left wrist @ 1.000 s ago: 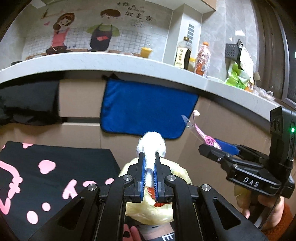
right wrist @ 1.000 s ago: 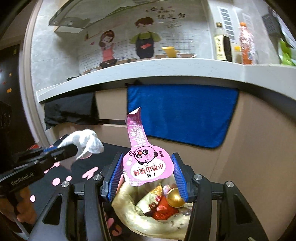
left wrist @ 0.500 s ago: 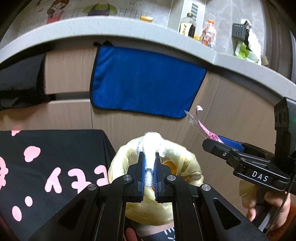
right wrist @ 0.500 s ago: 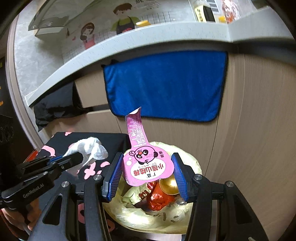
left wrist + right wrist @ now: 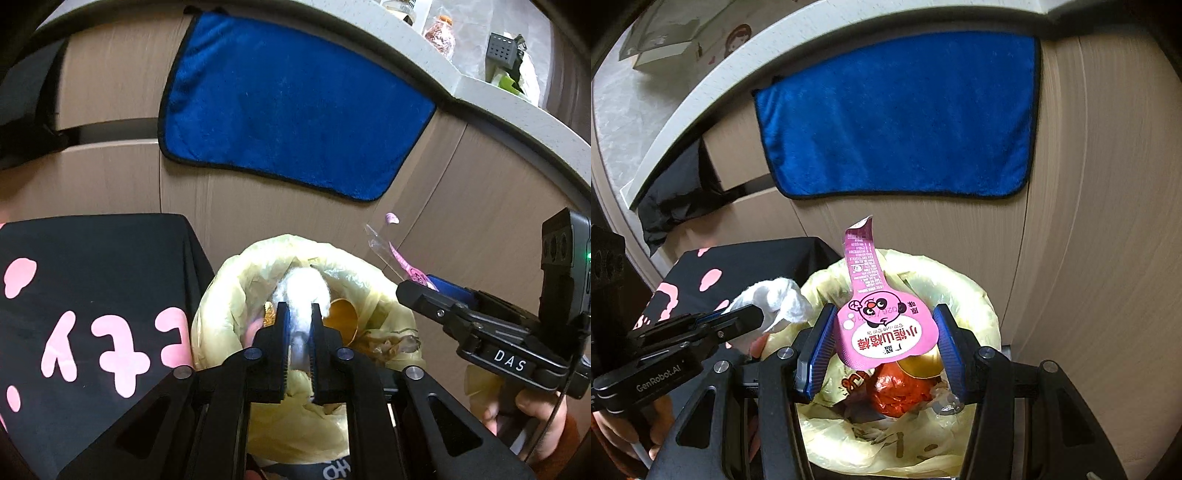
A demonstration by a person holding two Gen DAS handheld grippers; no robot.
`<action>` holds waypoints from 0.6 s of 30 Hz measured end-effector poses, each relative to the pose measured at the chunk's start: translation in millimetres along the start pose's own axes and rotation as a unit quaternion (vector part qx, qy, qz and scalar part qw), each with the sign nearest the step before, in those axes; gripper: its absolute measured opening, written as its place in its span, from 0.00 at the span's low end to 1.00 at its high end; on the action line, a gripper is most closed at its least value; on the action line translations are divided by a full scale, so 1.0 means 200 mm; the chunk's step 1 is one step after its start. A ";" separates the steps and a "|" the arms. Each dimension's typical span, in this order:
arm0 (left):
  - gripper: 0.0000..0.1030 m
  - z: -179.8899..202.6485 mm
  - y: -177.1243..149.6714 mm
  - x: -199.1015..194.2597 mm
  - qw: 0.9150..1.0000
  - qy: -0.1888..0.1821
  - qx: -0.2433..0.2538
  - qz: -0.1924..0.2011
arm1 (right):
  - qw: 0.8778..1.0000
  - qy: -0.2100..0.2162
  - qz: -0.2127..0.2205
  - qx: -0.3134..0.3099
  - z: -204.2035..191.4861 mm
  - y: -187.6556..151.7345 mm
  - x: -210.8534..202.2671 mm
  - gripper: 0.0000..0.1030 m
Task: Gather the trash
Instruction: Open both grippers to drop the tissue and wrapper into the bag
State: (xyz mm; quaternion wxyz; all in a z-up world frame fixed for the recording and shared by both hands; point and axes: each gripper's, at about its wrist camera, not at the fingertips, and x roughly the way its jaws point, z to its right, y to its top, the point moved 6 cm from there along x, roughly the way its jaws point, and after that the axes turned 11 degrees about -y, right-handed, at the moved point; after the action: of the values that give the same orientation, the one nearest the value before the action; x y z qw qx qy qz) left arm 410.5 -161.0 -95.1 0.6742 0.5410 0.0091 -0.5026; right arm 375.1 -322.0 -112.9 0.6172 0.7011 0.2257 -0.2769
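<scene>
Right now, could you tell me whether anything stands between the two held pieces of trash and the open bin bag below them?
Nothing visible does. The white tissue wad sits between the left gripper's opening jaws, above the yellow bin bag's open mouth. The pink wrapper, held in the right gripper, also hangs over that mouth, with only earlier trash beneath.

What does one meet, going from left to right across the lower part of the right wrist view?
Left claw with the crumpled white tissue in its opening jaws → pink snack wrapper with a cartoon face held in the right claw → right rim of the yellow plastic trash bag → beige wooden cabinet panel.
</scene>
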 end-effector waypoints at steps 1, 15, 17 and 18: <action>0.20 0.00 0.00 0.01 1.000 -0.001 0.000 -0.002 | 1.000 0.000 -0.002 0.001 0.00 0.00 0.01 0.48; 0.55 -0.05 0.03 -0.20 0.999 0.037 -0.014 0.014 | 0.999 -0.024 -0.007 0.020 -0.02 -0.01 -0.04 0.59; 0.55 -0.05 0.01 -0.29 0.998 0.065 -0.008 0.026 | 0.999 -0.016 -0.004 0.031 -0.04 -0.01 -0.10 0.62; 0.55 -0.04 -0.01 -0.34 0.997 0.076 -0.004 0.033 | 0.999 -0.012 -0.001 0.038 -0.06 -0.02 -0.15 0.65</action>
State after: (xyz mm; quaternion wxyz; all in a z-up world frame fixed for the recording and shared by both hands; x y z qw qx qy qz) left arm 380.1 -109.2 -61.8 0.6902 0.5747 0.0442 -0.4375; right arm 352.1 -309.7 -94.7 0.5923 0.7207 0.2083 -0.2941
